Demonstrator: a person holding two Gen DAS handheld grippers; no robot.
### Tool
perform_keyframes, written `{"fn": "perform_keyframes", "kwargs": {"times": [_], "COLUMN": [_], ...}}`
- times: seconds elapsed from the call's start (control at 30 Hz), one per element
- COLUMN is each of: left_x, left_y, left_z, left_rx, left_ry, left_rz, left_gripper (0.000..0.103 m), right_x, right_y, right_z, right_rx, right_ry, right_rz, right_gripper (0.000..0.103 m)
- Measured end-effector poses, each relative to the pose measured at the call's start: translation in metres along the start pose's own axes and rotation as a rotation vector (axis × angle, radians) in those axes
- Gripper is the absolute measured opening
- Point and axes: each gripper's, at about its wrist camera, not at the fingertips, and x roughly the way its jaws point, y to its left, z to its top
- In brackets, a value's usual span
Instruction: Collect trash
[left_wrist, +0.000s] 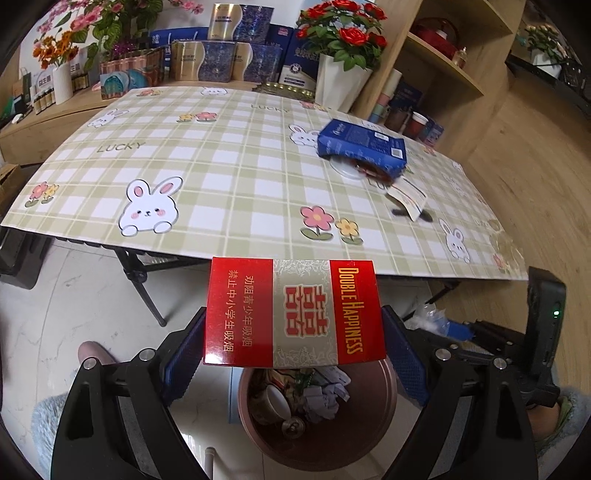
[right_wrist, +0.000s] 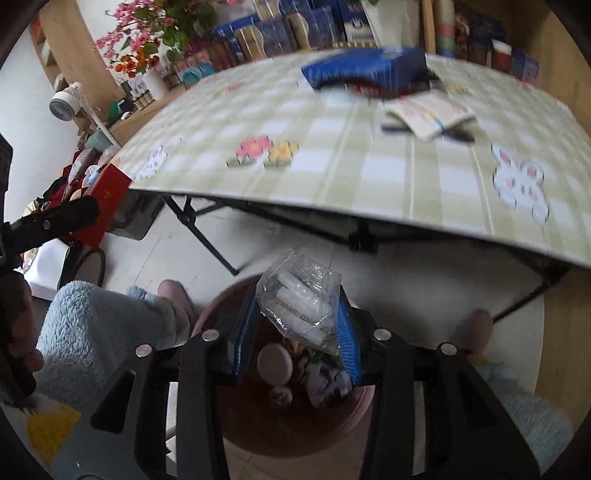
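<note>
Left gripper (left_wrist: 295, 339) jaws gripping red cigarette pack (left_wrist: 293, 312) crosswise, right gripper (right_wrist: 295, 325) jaws clamping crumpled plastic wrapper (right_wrist: 299, 299), above bin (left_wrist: 373, 443).

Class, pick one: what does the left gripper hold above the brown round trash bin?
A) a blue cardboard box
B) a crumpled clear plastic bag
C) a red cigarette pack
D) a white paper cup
C: the red cigarette pack sits clamped in the left gripper above the brown round trash bin.
</note>
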Motion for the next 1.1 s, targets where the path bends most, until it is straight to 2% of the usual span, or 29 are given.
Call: {"fn": "perform_keyframes", "kwargs": {"times": [0.13,0.23,0.3,0.4,0.53,0.6,0.7,0.9,1.1], "left_x": [-0.001,-0.003,-0.004,-0.004,-0.004,-0.003,-0.002,0.003,0.008], "left_y": [-0.005,-0.007,-0.007,-0.004,-0.005,-0.007,-0.010,-0.017,-0.025], "left_z": [0.000,0.001,0.000,-0.002,-0.004,-0.005,-0.008,-0.013,-0.017], "left_rx": [0.011,0.019,0.016,0.007,0.008,0.012,0.021,0.040,0.070], "left_ry": [0.001,-0.006,-0.013,-0.005,0.002,0.004,0.011,0.036,0.054], "left_rz": [-0.004,-0.002,0.006,0.010,0.015,0.015,0.016,0.019,0.020], "left_gripper": [0.087,0.087,0.087,0.087,0.087,0.087,0.087,0.087,0.087], "right_x": [0.004,0.003,0.001,-0.005,-0.017,-0.023,-0.031,-0.036,-0.038], "right_y": [0.003,0.011,0.013,0.014,0.013,0.012,0.010,0.002,-0.004], "right_z": [-0.003,0.000,0.000,0.003,0.006,0.007,0.007,0.004,0.000], "right_rx": [-0.009,-0.041,-0.046,-0.052,-0.048,-0.045,-0.023,0.030,0.064], "right_ry": [0.013,0.004,-0.005,-0.032,-0.087,-0.125,-0.177,-0.210,-0.220], "right_rz": [-0.008,-0.033,-0.029,-0.032,-0.077,-0.110,-0.150,-0.227,-0.242], "right_gripper": [0.042,0.047,0.057,0.063,0.073,0.083,0.089,0.094,0.095]}}
